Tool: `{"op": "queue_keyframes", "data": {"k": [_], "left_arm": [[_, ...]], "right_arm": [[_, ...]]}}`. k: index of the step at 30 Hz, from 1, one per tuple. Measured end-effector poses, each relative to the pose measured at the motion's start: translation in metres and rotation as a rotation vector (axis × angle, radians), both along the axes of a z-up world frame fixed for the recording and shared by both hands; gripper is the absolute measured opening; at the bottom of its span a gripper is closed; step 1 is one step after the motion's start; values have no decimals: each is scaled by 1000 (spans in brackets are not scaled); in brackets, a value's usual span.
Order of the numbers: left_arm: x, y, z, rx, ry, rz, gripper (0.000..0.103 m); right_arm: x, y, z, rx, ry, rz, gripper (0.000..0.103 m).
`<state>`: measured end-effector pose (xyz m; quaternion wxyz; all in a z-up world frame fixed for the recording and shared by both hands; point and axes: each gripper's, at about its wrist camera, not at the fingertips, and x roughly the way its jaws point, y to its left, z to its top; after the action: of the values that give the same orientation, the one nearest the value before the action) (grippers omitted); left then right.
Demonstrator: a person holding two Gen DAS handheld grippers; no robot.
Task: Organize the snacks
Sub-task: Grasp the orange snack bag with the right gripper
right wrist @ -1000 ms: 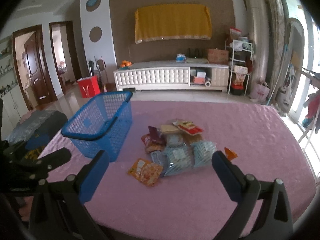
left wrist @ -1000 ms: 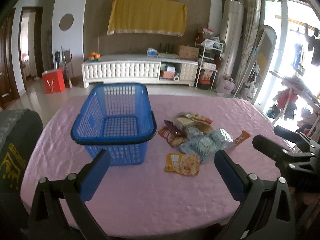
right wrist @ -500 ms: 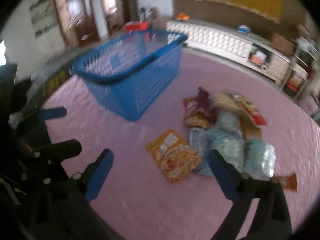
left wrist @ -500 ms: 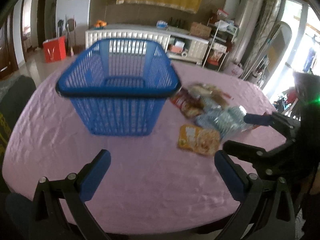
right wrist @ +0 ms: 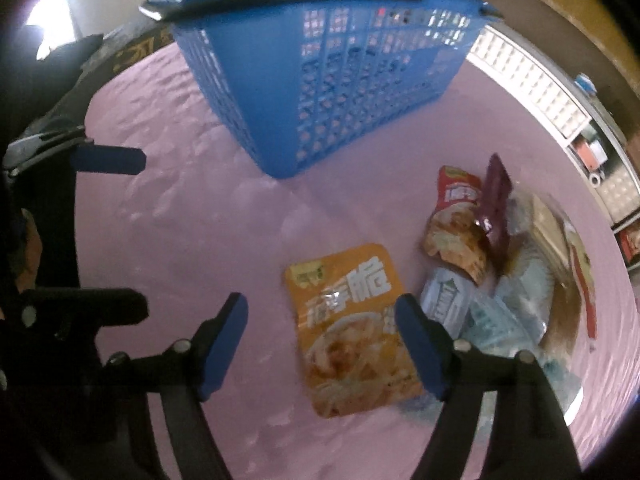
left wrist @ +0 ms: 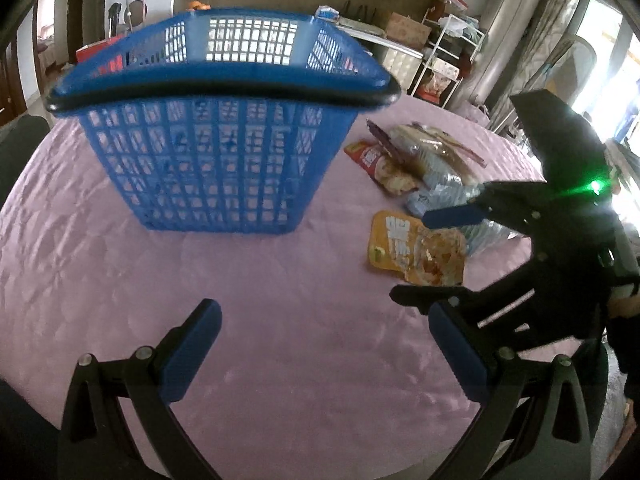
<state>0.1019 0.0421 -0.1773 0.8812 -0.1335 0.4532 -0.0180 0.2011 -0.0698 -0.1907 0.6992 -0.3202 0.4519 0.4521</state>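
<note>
A blue plastic basket [left wrist: 224, 140] [right wrist: 320, 68] stands upright on the pink tablecloth [left wrist: 280, 280]. To its right lies a pile of snacks: an orange packet [left wrist: 416, 248] [right wrist: 348, 320] nearest, then a red packet [right wrist: 456, 216], a maroon one [right wrist: 496, 208] and pale blue packets [right wrist: 480, 312]. My right gripper [right wrist: 320, 340] [left wrist: 436, 256] points steeply down over the orange packet. Its jaws are closing with the packet lying flat between them, and the pads are not pressing on it. My left gripper [left wrist: 326, 344] [right wrist: 116, 232] hangs open over bare cloth in front of the basket, holding nothing.
A dark chair back [left wrist: 20, 140] rises at the table's left edge. Beyond the table are a white cabinet [left wrist: 400, 64] and a wire shelf rack [left wrist: 444, 52]. Bare cloth lies between the basket and the near table edge.
Both grippers have come down toward the table. The right one rolled, moved over the orange packet and narrowed its jaws. The basket looms larger in the left wrist view.
</note>
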Motion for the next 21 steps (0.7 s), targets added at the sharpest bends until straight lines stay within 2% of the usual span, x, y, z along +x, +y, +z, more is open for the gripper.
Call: {"op": "queue_keyframes", "data": {"k": [3, 6, 11, 15, 17, 19, 21], "left_arm": [[2, 0, -6, -3, 6, -6, 102], [2, 3, -9, -13, 12, -6, 102], [-2, 10, -12, -13, 10, 5, 102], [-1, 15, -14, -24, 11, 18, 102], [-2, 16, -13, -19, 10, 22, 102], [-5, 17, -12, -13, 7, 20, 102], [-5, 15, -10, -10, 4, 15, 102]], "right_arm": [[3, 3, -9, -58, -21, 32, 79], [15, -1, -11, -32, 55, 19, 79], [9, -2, -14, -27, 47, -8, 74], [-4, -16, -12, -9, 39, -8, 57], [-14, -13, -10, -5, 33, 1, 39], [-25, -13, -9, -7, 14, 14, 28], [-29, -13, -9, -5, 2, -13, 28]]}}
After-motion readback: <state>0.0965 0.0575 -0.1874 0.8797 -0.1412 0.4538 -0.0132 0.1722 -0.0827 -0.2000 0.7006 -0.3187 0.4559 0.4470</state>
